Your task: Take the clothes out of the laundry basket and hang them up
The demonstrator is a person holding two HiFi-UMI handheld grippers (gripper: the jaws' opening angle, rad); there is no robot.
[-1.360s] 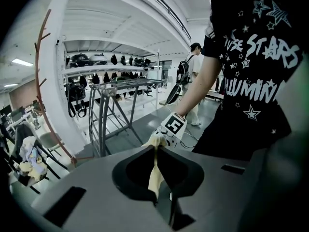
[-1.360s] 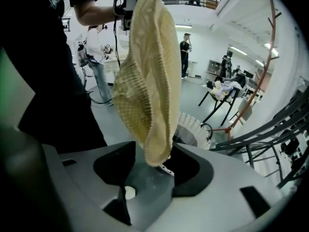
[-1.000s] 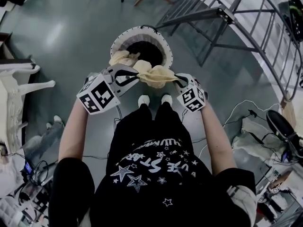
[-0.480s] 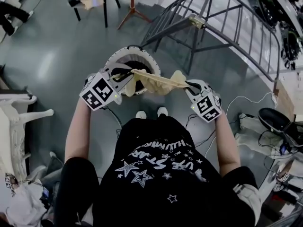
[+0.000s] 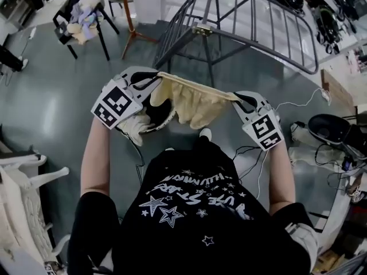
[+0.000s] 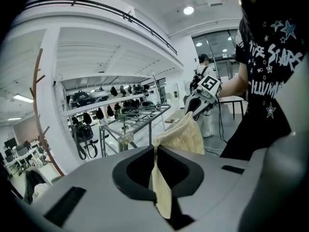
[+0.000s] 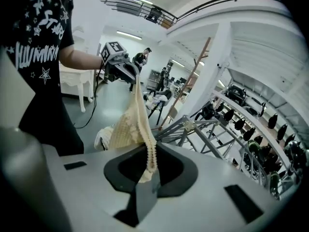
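A cream knitted garment (image 5: 194, 103) hangs stretched between both grippers at chest height, its top edge taut. My left gripper (image 5: 152, 83) is shut on the garment's left end, and the cloth (image 6: 163, 182) runs pinched between its jaws. My right gripper (image 5: 236, 99) is shut on the right end, where a ribbed edge (image 7: 147, 146) passes between the jaws. The round white laundry basket (image 5: 136, 129) stands on the floor below the garment, mostly hidden by it and by the left gripper. A grey metal drying rack (image 5: 252, 27) stands just beyond the grippers.
A black chair (image 5: 80, 17) with clothes piled on it stands at the far left, and a wooden coat stand (image 5: 131, 22) is beside it. Cables (image 5: 255, 153) and bags (image 5: 332, 133) lie on the floor to the right. White furniture (image 5: 26, 193) stands at the left.
Both grippers have risen with the cream garment, lifting it up out of the basket. They have moved apart, so the cloth is now pulled straight between them.
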